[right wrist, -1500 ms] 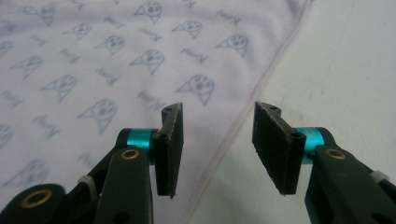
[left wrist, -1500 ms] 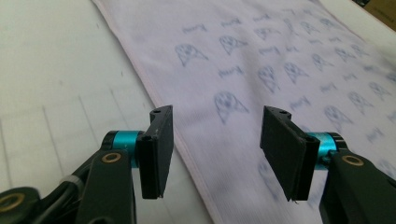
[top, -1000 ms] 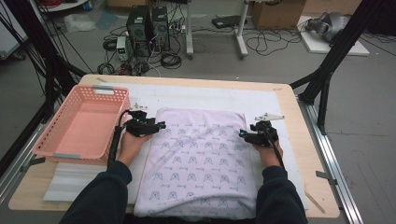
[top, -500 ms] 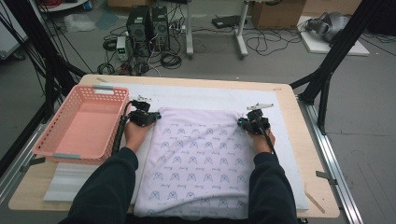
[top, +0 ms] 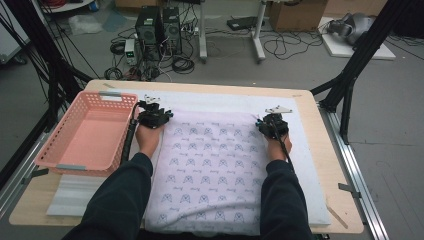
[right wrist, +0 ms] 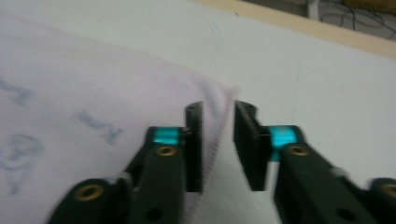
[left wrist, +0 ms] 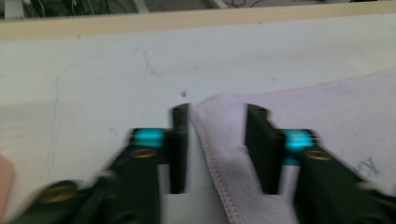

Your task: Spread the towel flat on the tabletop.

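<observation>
A pale lilac cloth (top: 215, 165) with small printed figures lies flat on a white mat (top: 220, 101). My left gripper (top: 156, 118) is at its far left corner and my right gripper (top: 270, 125) at its far right corner. In the left gripper view the left gripper (left wrist: 217, 116) has just been opening, and the cloth's stitched corner (left wrist: 219, 140) lies loose between the jaws. In the right gripper view the right gripper (right wrist: 218, 112) has also just been opening. The cloth's hem (right wrist: 219, 126) runs through the gap with no pad pressing on it.
A pink plastic basket (top: 120, 137) stands at the table's left, close to my left forearm. The wooden table edge (top: 200, 86) runs just beyond the mat. A metal rail (top: 350, 165) borders the right side. Cables and computer cases are on the floor behind.
Both hands have moved away from the person toward the cloth's far corners. The cloth's far edge now lies flatter and squarer. Both grippers' jaws closed there and have parted again.
</observation>
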The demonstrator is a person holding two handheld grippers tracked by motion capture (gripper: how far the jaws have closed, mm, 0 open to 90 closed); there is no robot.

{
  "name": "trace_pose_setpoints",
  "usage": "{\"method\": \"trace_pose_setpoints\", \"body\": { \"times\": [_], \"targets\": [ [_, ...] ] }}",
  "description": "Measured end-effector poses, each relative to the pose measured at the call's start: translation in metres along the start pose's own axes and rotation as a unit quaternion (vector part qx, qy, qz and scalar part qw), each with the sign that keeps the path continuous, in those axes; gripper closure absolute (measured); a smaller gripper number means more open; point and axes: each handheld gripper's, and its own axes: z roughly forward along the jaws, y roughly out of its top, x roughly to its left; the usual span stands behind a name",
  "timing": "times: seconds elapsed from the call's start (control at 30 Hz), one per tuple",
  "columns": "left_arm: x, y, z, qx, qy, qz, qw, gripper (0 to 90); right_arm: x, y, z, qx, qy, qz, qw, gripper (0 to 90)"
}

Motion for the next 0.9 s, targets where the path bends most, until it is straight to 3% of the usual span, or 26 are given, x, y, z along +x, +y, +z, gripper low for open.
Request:
{"method": "trace_pose_setpoints", "body": {
  "times": [0.07,0.1,0.13,0.17,0.2,0.23,0.27,0.3,0.33,0.4,0.47,0.57,0.6,0.63,0.67,0.7,0.77,0.87,0.9],
  "targets": [
    [0.004,-0.003,0.004,0.013,-0.013,-0.018,0.9997,50.0,-0.007,0.0,-0.003,-0.016,-0.001,0.047,0.9988,60.3],
    [0.004,-0.006,0.007,0.032,-0.028,-0.025,0.9988,49.2,-0.01,-0.001,-0.003,-0.014,0.004,0.054,0.9984,59.4],
    [0.003,-0.008,0.009,0.035,-0.034,-0.021,0.9986,49.1,-0.009,-0.002,0.0,0.004,0.017,0.057,0.9982,56.4],
    [-0.001,-0.008,0.01,0.034,-0.025,-0.006,0.9991,47.9,-0.008,-0.003,0.004,0.026,0.032,0.052,0.9978,55.5],
    [-0.002,-0.008,0.009,0.038,-0.029,0.011,0.9988,52.2,-0.006,-0.005,0.007,0.041,0.04,0.042,0.9975,55.5],
    [-0.004,-0.008,0.009,0.042,-0.03,0.024,0.9984,64.4,-0.003,-0.004,0.008,0.04,0.034,0.029,0.9982,61.0],
    [-0.006,-0.008,0.008,0.046,-0.027,0.04,0.9978,77.0,-0.001,-0.003,0.008,0.039,0.043,0.024,0.9981,69.7],
    [-0.007,-0.007,0.009,0.05,-0.029,0.038,0.9976,86.4,0.001,-0.003,0.008,0.04,0.051,0.015,0.9978,80.1],
    [-0.007,-0.005,0.009,0.053,-0.026,0.038,0.9975,87.1,0.003,-0.002,0.009,0.039,0.06,0.004,0.9974,86.3],
    [-0.008,-0.001,0.009,0.047,-0.002,0.046,0.9978,87.6,0.009,0.002,0.01,0.046,0.046,-0.03,0.9975,87.9],
    [-0.005,0.003,0.005,0.011,0.015,0.026,0.9995,87.7,0.011,0.006,0.008,0.029,0.017,-0.046,0.9984,88.1],
    [-0.006,0.006,0.002,-0.016,0.023,0.039,0.9988,87.4,0.01,0.01,0.002,-0.024,-0.014,-0.03,0.9992,87.9],
    [-0.006,0.006,0.002,-0.018,0.019,0.042,0.9988,86.2,0.011,0.01,0.002,-0.023,-0.016,-0.032,0.9991,87.0],
    [-0.006,0.006,0.002,-0.015,0.017,0.031,0.9993,79.0,0.011,0.01,0.004,-0.015,-0.022,-0.034,0.9991,84.0],
    [-0.004,0.006,0.003,-0.009,0.013,0.013,0.9998,62.2,0.01,0.009,0.005,-0.006,-0.025,-0.025,0.9994,73.8],
    [-0.003,0.006,0.001,0.001,0.01,0.0,1.0,52.4,0.007,0.007,0.004,-0.002,-0.021,-0.008,0.9998,68.4],
    [-0.003,0.005,-0.003,0.017,0.003,0.007,0.9998,48.3,0.001,0.007,-0.001,-0.002,-0.005,0.012,0.9999,66.6],
    [-0.008,-0.002,-0.012,0.022,-0.01,0.017,0.9996,48.3,-0.005,0.01,-0.014,0.008,0.023,0.017,0.9996,63.2],
    [-0.01,-0.004,-0.015,0.034,-0.017,0.021,0.9991,48.9,-0.006,0.01,-0.018,0.008,0.042,0.015,0.999,63.0]
  ]
}}
